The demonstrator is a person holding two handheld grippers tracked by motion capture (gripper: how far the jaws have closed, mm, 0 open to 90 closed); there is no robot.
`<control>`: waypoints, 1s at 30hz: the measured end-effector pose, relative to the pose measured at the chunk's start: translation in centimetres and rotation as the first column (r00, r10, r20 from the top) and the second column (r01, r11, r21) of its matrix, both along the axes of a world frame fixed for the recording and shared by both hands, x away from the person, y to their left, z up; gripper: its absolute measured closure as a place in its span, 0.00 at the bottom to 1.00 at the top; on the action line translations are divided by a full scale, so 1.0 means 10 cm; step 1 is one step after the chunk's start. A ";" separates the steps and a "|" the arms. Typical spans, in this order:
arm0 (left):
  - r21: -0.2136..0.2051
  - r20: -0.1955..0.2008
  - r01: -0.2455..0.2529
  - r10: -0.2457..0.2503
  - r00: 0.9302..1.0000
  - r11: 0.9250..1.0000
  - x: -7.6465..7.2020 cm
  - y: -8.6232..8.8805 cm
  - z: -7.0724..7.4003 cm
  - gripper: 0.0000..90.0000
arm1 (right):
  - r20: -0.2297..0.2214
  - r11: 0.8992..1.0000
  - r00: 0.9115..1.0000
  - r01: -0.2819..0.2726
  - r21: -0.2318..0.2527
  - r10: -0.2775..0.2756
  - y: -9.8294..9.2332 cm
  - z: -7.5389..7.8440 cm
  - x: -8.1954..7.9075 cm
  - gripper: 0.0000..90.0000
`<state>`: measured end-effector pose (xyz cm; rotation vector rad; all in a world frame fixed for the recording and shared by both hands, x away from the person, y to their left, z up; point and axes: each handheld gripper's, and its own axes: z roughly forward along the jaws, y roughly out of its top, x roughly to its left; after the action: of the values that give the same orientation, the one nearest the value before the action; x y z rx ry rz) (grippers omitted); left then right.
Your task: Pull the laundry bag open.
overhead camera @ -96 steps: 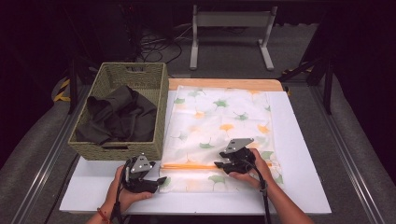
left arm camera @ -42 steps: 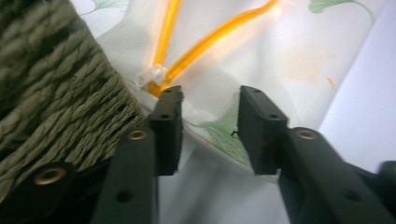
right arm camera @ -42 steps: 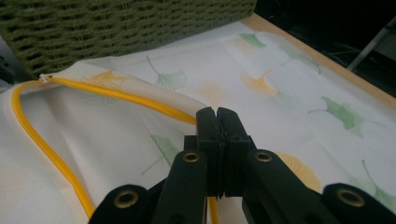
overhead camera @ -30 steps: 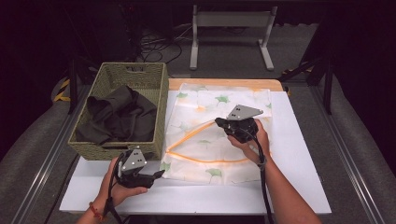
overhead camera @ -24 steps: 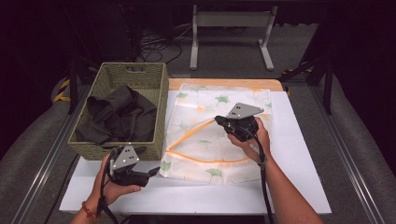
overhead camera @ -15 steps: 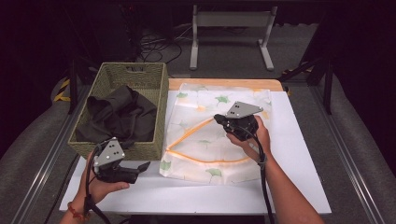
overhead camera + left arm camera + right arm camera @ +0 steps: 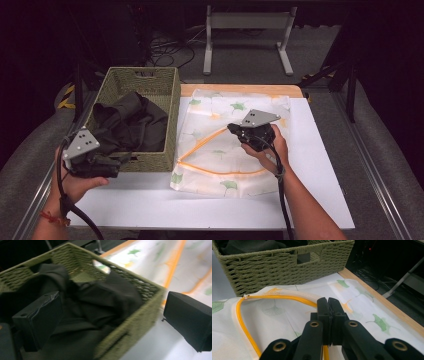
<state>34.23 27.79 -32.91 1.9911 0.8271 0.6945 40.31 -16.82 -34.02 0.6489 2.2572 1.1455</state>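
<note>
A white mesh bag [image 7: 235, 107] printed with green and orange leaves lies on the white table [image 7: 320, 165], its orange zipper [image 7: 200, 145] gaping open. My right gripper [image 7: 233, 129] is shut on the upper zipper edge and holds it raised; in the right gripper view the jaws [image 7: 328, 307] meet over the orange zipper [image 7: 239, 315]. My left gripper [image 7: 119, 161] is at the front of the wicker basket [image 7: 150, 80]. Its jaws have just been opening and stand wide apart with nothing between them. The left gripper [image 7: 112, 315] faces the dark garment [image 7: 100, 297] in the basket.
The basket [image 7: 274, 267] stands at the table's left, touching the bag's left side, with the dark garment [image 7: 130, 122] heaped inside. A wooden strip [image 7: 240, 90] borders the table's far edge. A metal stand [image 7: 245, 30] is on the floor beyond.
My left hand has moved left and up, from the bag's near left corner to the basket's front, and its jaws have opened. The right gripper has kept still with the zipper edge.
</note>
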 end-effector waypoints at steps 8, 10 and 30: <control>0.031 -0.164 -0.024 0.029 0.986 0.999 0.48 0.12 -0.05 0.03 | -0.016 1.000 1.000 -0.015 -0.012 0.014 0.03 -0.04 0.01 0.99; 0.035 -0.224 0.008 0.000 0.975 0.999 0.64 0.11 -0.09 0.03 | -0.024 1.000 1.000 -0.019 -0.016 0.019 0.04 -0.06 0.01 0.99; 0.225 -0.625 0.286 -0.088 0.776 0.931 1.65 -0.50 -0.64 0.00 | -0.074 0.998 0.996 -0.054 -0.025 0.052 0.11 -0.21 0.04 0.99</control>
<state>50.75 22.81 -39.33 2.6026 0.8966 0.0355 40.73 -15.77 -36.08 0.6341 2.3608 1.1306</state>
